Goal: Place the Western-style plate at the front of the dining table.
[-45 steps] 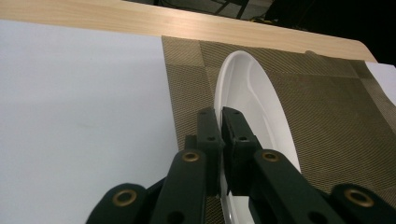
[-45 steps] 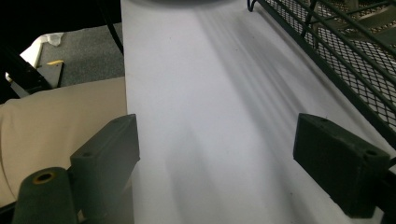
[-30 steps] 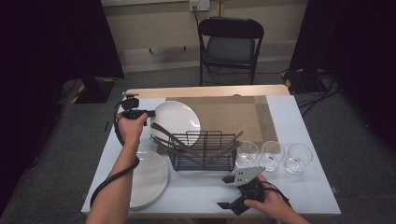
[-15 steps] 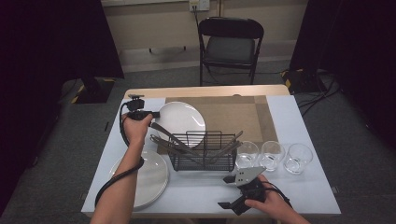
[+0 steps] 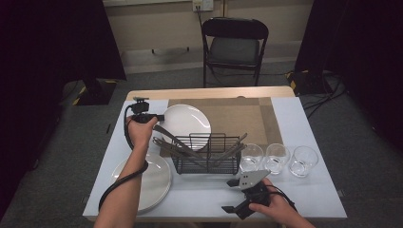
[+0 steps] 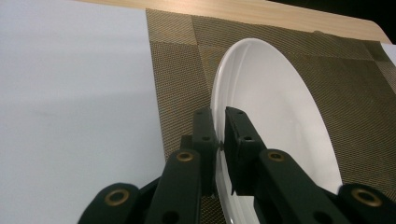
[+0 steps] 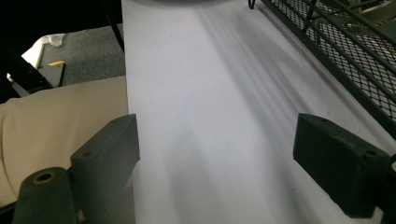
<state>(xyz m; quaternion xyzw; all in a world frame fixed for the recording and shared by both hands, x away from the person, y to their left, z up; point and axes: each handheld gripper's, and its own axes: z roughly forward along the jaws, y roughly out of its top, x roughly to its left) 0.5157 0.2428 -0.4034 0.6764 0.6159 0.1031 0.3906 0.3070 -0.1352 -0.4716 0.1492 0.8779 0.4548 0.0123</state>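
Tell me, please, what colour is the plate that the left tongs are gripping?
The plate is plain white, clearest in the left gripper view.

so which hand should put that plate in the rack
Left. The left gripper is already clamped on the plate rim, tilted up beside the rack. The right gripper sits open at the table's near edge, holding nothing.
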